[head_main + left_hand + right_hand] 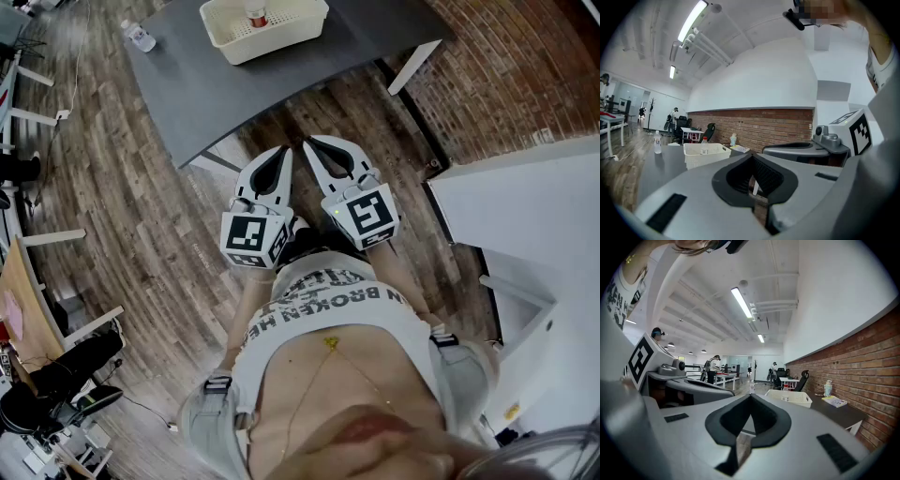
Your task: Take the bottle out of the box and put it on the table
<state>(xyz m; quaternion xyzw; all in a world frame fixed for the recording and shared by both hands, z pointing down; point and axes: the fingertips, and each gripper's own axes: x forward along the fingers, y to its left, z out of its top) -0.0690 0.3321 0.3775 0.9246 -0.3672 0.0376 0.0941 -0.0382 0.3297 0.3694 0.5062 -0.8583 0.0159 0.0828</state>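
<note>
White shirt [328, 314] reads "BROKEN"; left tool [285, 150] and right tool [307, 142] both clenched shut.

Readable text: one shirt print.
The person's white fabric T-shirt [328, 314] carries dark block lettering. "BROKEN" reads clearly in the head view; neighbouring letters and the line above are folded and illegible.

My left gripper [279, 152] and right gripper [311, 143] are side by side, just short of the table [187, 94]. On it sits the box [272, 45], the bottle [256, 16] inside. A second bottle [139, 36] stands left of the box.
</note>
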